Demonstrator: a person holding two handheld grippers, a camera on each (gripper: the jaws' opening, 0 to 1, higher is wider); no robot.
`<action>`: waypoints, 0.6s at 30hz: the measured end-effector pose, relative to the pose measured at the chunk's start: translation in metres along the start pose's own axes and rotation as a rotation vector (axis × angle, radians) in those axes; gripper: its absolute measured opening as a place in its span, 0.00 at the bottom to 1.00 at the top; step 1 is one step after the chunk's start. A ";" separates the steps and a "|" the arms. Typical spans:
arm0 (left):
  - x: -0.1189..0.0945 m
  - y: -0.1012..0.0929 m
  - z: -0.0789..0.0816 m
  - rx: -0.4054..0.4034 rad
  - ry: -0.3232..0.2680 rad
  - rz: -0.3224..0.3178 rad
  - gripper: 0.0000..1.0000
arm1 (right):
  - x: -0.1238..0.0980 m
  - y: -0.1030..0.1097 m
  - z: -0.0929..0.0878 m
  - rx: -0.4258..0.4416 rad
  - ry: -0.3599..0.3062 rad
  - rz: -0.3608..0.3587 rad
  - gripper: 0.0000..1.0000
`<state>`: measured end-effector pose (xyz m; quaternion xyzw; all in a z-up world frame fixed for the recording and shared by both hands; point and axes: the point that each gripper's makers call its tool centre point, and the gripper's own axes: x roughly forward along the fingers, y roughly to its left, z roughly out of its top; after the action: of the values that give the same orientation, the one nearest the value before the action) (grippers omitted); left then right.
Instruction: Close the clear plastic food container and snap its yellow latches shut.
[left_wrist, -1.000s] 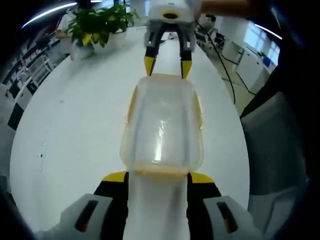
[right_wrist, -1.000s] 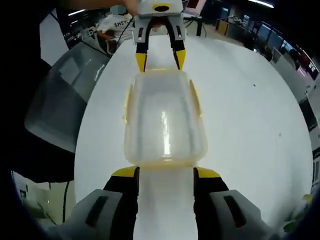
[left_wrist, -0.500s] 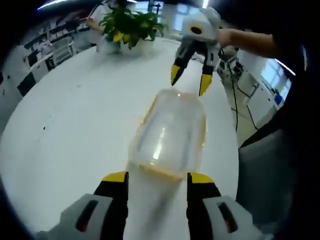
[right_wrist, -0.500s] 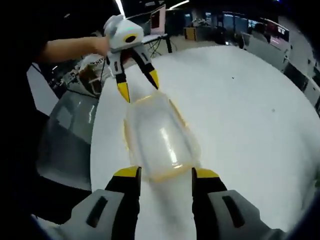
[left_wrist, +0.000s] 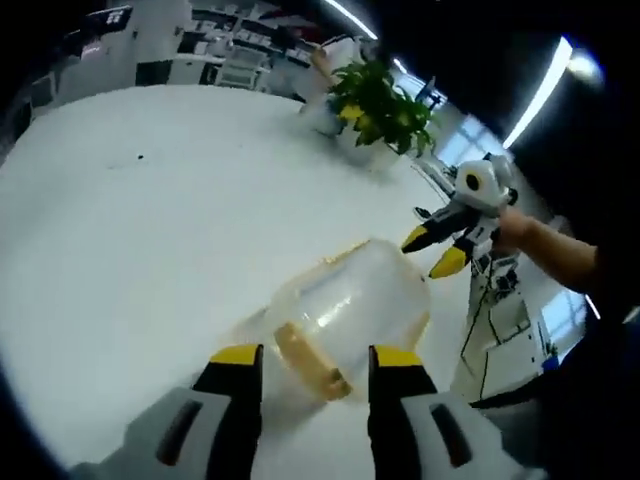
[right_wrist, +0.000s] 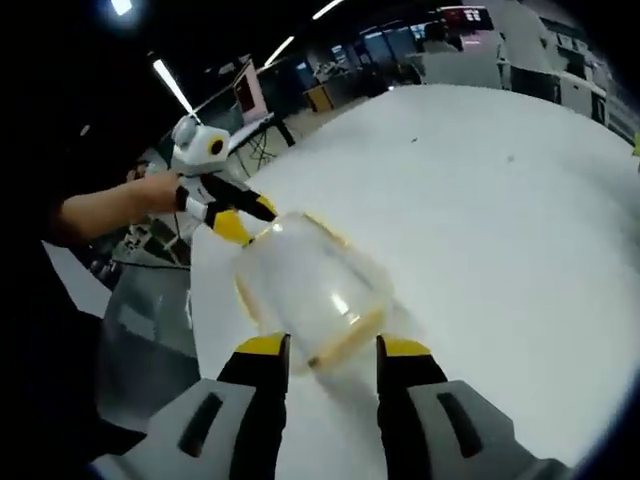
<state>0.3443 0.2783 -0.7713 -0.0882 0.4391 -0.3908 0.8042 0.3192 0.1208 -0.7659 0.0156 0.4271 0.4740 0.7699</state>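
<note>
in the left gripper view, my left gripper (left_wrist: 305, 362) has its jaws spread apart, closed on nothing. the clear plastic food container (left_wrist: 345, 310) sits on the white table (left_wrist: 130, 230), lid on, just past my tips toward 12 o'clock; one yellow latch (left_wrist: 312, 362) lies between them. my right gripper (left_wrist: 434, 250) hovers at 2 o'clock, jaws parted, near the container's far end. a potted plant (left_wrist: 380, 100) stands at 1 o'clock.

in the right gripper view, my right gripper's jaws are parted and empty. the container (right_wrist: 308, 283) lies just ahead, a yellow latch (right_wrist: 345, 338) between my tips. my left gripper (right_wrist: 240, 217) is at 10 o'clock by its far edge; its opening i cannot tell here.
</note>
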 end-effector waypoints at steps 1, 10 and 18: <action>0.000 0.000 0.001 -0.020 -0.013 0.010 0.36 | 0.001 0.000 -0.001 0.001 0.003 -0.004 0.33; 0.000 0.001 -0.005 -0.043 -0.012 0.063 0.27 | 0.004 0.000 -0.003 0.040 -0.011 -0.003 0.27; 0.003 0.003 -0.005 -0.046 -0.022 0.073 0.23 | 0.009 0.000 -0.003 0.031 0.003 0.018 0.23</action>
<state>0.3431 0.2791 -0.7780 -0.0948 0.4423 -0.3497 0.8204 0.3188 0.1264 -0.7730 0.0307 0.4352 0.4741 0.7647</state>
